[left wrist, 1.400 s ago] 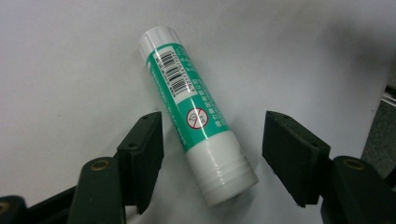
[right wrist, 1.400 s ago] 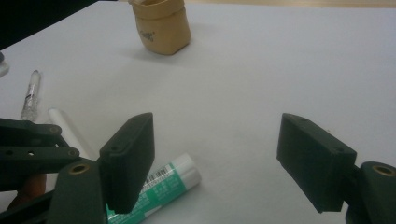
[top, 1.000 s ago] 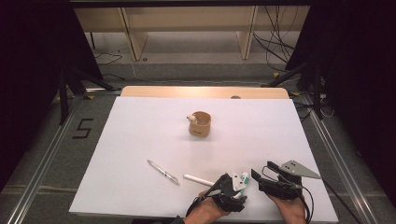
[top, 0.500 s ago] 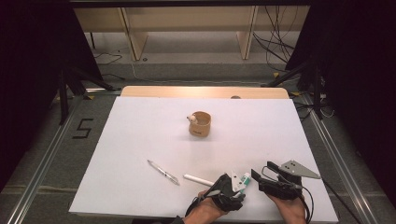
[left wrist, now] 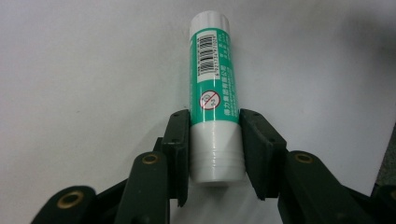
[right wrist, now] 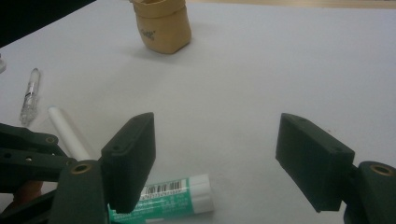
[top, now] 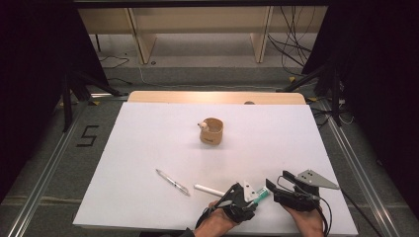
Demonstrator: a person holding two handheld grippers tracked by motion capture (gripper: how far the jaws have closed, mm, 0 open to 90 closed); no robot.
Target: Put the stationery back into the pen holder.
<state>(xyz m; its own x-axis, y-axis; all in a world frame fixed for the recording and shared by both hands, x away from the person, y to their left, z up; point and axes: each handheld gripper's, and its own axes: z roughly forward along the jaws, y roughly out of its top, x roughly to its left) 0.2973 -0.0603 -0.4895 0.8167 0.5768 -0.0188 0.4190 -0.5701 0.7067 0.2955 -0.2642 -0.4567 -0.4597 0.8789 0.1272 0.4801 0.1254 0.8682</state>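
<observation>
Left hand-held gripper point(top: 249, 197) held low at near edge, pointed right, jaws just closed inward, both pads pressed against sides of something held between. Right hand-held gripper point(top: 276, 186) held just right of it, jaws spread wide. Both hands seen at bottom.

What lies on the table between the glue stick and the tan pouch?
Nothing: in the high view the white table is bare between the glue stick and the tan pouch.
</observation>
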